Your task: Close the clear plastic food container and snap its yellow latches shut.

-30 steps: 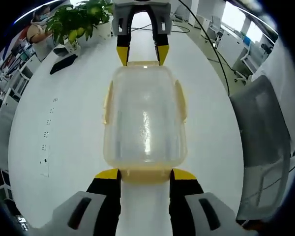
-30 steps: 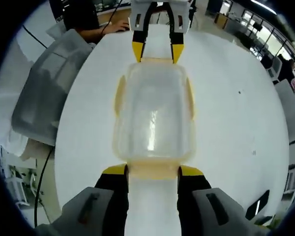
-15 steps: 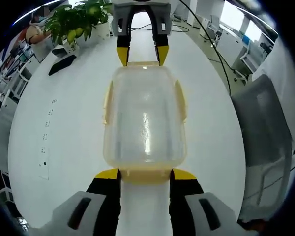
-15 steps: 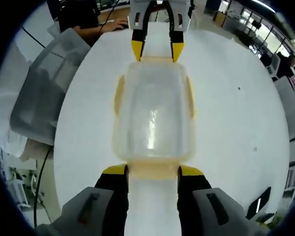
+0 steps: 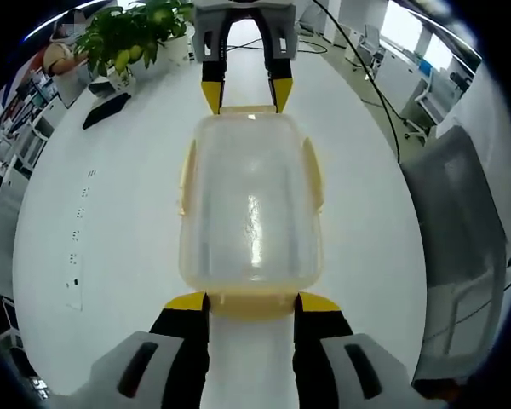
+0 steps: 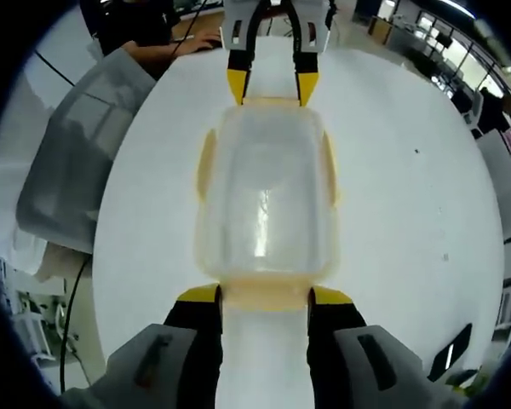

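— Where's the container?

— The container (image 5: pixel 250 204) sits on the white counter (image 5: pixel 111 221), lid on, lengthwise between the two grippers.

— And the jaws?

— The left gripper (image 5: pixel 250 302) has its jaws spread, a yellow latch (image 5: pixel 250 304) between their tips. The right gripper (image 6: pixel 264 295) is likewise released, its tips flanking the opposite latch (image 6: pixel 266 295).

— Side latches?

— Both lie flat against the walls.
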